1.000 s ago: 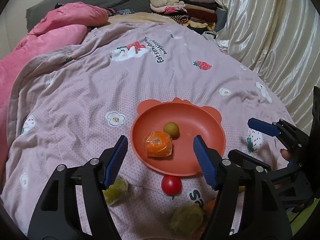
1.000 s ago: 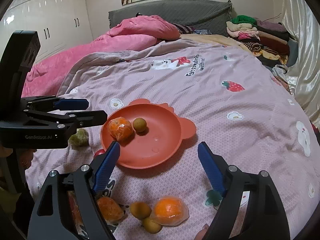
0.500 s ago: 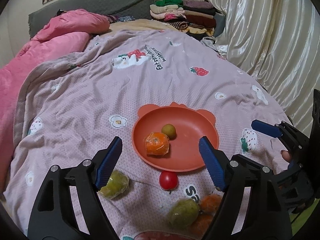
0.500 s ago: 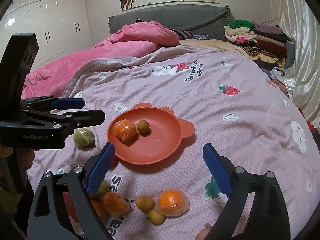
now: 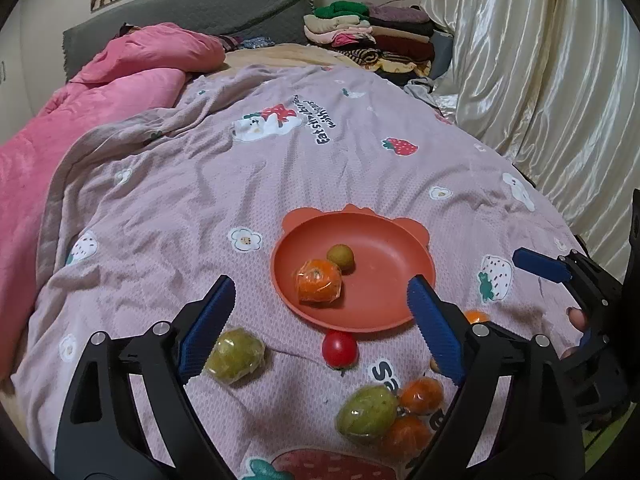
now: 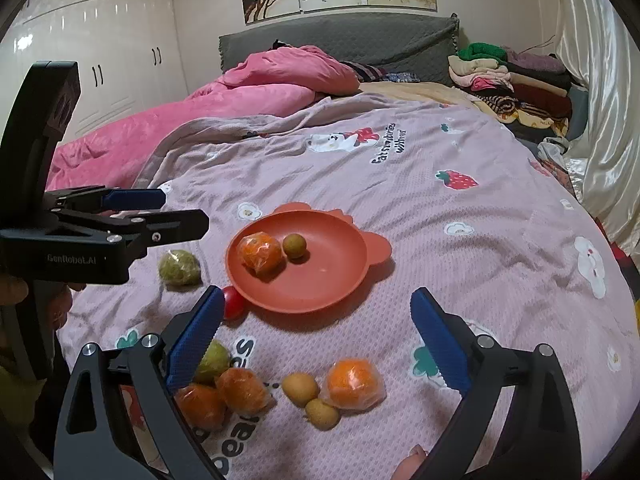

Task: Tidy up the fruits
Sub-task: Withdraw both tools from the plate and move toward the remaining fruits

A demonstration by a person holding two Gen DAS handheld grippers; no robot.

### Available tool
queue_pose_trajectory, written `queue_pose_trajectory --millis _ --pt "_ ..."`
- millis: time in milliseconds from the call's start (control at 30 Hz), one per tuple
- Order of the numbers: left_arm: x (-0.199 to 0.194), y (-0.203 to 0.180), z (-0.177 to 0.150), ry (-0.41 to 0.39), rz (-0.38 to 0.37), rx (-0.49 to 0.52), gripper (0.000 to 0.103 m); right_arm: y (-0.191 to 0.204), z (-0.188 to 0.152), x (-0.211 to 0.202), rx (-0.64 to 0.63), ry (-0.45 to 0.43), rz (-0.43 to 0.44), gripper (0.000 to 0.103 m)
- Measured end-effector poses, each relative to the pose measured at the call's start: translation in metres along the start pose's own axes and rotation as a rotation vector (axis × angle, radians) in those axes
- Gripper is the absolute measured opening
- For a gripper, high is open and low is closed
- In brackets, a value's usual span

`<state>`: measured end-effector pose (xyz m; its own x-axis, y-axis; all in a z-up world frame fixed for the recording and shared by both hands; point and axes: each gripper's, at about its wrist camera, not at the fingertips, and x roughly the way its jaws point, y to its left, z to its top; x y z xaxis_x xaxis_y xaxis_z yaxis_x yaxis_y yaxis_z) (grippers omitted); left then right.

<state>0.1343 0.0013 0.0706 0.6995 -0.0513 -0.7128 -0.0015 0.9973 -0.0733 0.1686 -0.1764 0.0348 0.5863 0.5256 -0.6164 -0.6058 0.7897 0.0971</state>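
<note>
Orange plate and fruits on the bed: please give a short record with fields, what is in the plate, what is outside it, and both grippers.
surface: printed bedspread
plate: orange plate, on the bedspread
in plate: wrapped orange and small brown fruit, side by side
outside plate: red tomato at its near rim; wrapped green fruit; further fruits nearer the cameras
left gripper: jaws opening, nothing between them
right gripper: jaws opening, nothing between them

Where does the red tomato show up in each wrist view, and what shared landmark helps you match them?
Left wrist view: the tomato lies centre, just below the plate.
Right wrist view: the tomato peeks out left of centre, at the plate's lower-left rim.
Shared landmark: the orange plate.
</note>
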Motion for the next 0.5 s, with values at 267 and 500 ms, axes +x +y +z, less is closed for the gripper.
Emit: queue_pose_trajectory --millis 267,500 --pt "-0.007 0.003 -0.011 0.005 0.002 -0.011 0.082 0.014 -0.008 -0.008 -0.028 0.014 0.001 0.095" --pt "-0.014 0.008 -0.023 0.018 0.007 -0.017 0.083 0.028 -0.014 -0.016 -0.046 0.021 -0.002 0.096"
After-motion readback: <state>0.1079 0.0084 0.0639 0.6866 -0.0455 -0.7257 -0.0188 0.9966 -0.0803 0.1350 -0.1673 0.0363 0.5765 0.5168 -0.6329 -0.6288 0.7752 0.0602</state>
